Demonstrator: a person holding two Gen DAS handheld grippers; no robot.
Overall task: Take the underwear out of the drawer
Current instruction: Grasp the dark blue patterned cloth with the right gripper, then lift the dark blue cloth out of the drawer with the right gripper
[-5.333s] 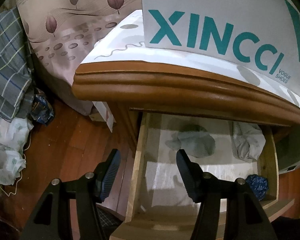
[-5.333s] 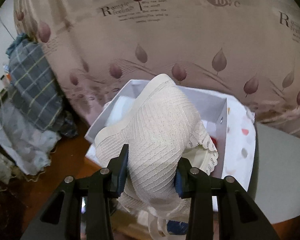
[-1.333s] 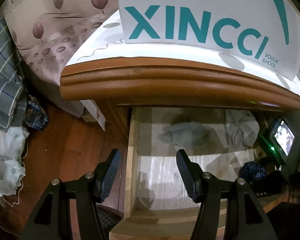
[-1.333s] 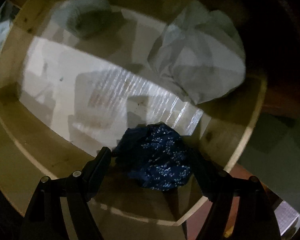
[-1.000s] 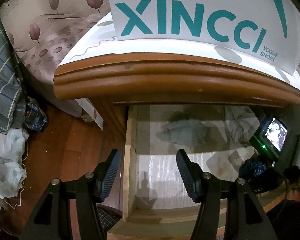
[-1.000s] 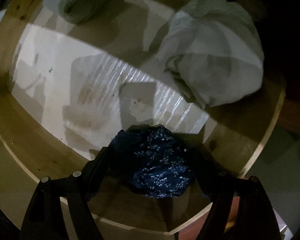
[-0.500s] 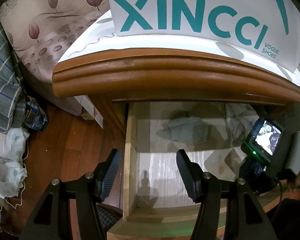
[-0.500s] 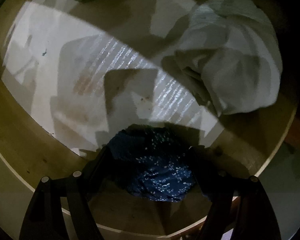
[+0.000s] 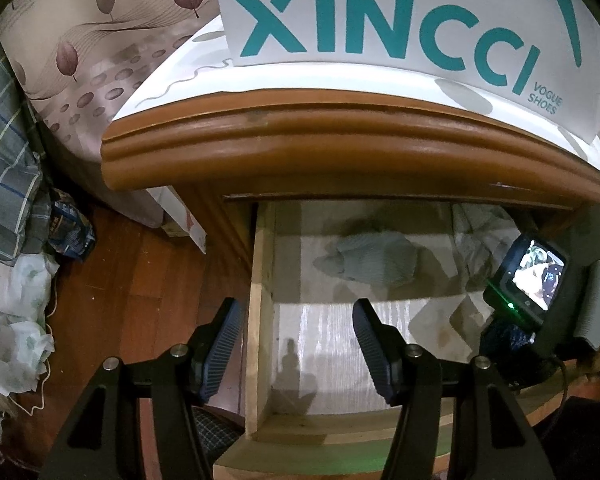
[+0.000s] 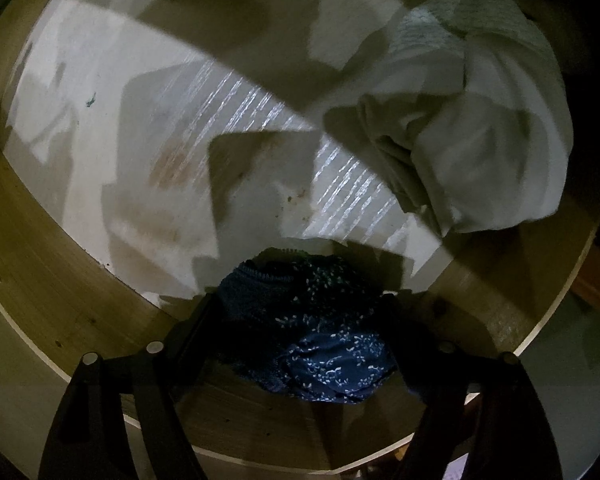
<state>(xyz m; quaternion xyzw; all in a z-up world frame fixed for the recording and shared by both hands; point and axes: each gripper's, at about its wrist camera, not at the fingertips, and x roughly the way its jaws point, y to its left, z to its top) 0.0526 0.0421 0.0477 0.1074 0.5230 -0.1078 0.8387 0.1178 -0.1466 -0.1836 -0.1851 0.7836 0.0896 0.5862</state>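
The wooden drawer (image 9: 260, 320) stands pulled out under the nightstand top. Blue underwear with a white speckle print (image 10: 320, 352) lies bunched in the drawer's front right corner; its edge shows in the left wrist view (image 9: 504, 334). My right gripper (image 10: 300, 300) points steeply down over it, jaws closing, one finger on each side of the cloth, which does not look squeezed. My left gripper (image 9: 296, 308) hangs open above the drawer's left wall with nothing between its fingers. A grey-green folded garment (image 9: 372, 260) and a crumpled white garment (image 10: 472, 140) lie at the back.
A white shoe box printed XINCCI (image 9: 380, 20) stands on the nightstand, whose rounded wooden edge (image 9: 340, 140) overhangs the drawer. The lit screen (image 9: 536, 280) on the right hand's tool shows at the drawer's right. Left of it are wooden floor (image 9: 140, 280), plaid cloth (image 9: 4, 160) and plastic bags (image 9: 12, 320).
My right gripper has sunk closer to the blue underwear and its fingers have drawn in around it. The left gripper has stayed where it was.
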